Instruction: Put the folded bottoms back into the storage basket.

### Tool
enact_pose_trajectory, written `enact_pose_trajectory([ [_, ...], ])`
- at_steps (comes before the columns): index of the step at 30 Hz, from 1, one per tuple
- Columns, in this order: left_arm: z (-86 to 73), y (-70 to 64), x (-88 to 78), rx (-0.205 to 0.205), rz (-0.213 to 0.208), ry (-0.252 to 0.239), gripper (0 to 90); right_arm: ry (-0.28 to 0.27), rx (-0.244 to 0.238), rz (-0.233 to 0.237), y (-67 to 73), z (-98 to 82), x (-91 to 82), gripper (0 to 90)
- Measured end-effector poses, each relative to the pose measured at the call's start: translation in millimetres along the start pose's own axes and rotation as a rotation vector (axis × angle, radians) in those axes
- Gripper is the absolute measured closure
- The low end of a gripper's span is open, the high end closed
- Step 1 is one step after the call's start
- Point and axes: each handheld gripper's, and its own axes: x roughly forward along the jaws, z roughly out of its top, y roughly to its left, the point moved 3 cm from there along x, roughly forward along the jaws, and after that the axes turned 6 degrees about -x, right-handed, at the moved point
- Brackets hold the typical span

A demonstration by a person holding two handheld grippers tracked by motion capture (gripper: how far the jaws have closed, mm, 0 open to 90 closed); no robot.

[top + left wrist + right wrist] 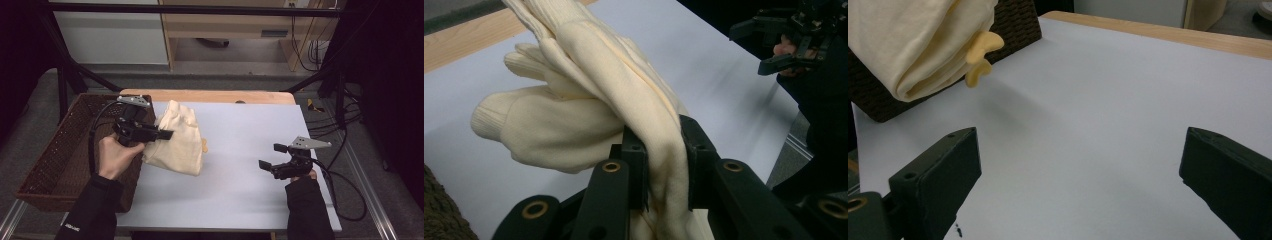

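Left tool (664, 165) pinches a fold of the cream knit gloves (177, 137), lifted beside the wicker basket (55, 165); right tool (276, 157) hovers spread over the desk (240, 190). Risk: the thin grip slips and the gloves drop.

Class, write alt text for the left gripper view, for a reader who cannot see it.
Two black jaws of the left gripper pinch a fold of cream knit cloth, which bunches above a white table. The right gripper is farther off at upper right, jaws apart.
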Motion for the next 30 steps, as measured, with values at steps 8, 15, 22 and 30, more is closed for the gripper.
enact_pose_trajectory([
  [8,0.5,3.3,-8.5,-0.003,0.008,0.0,75.9,0.001,0.0,0.0,0.0,-0.1,0.1,3.3],
  [15,-0.4,7.4,-14.2,-0.01,0.012,-0.001,75.9,0.002,-0.001,0.0,0.0,-0.1,0.3,3.3],
  [22,1.1,9.7,-22.0,-0.006,0.024,0.001,75.9,0.003,-0.001,-0.001,-0.1,-0.2,0.2,3.3],
  [30,3.3,9.5,-33.7,-0.002,0.03,-0.007,75.9,0.002,-0.001,-0.001,0.0,-0.2,0.3,3.3],
])
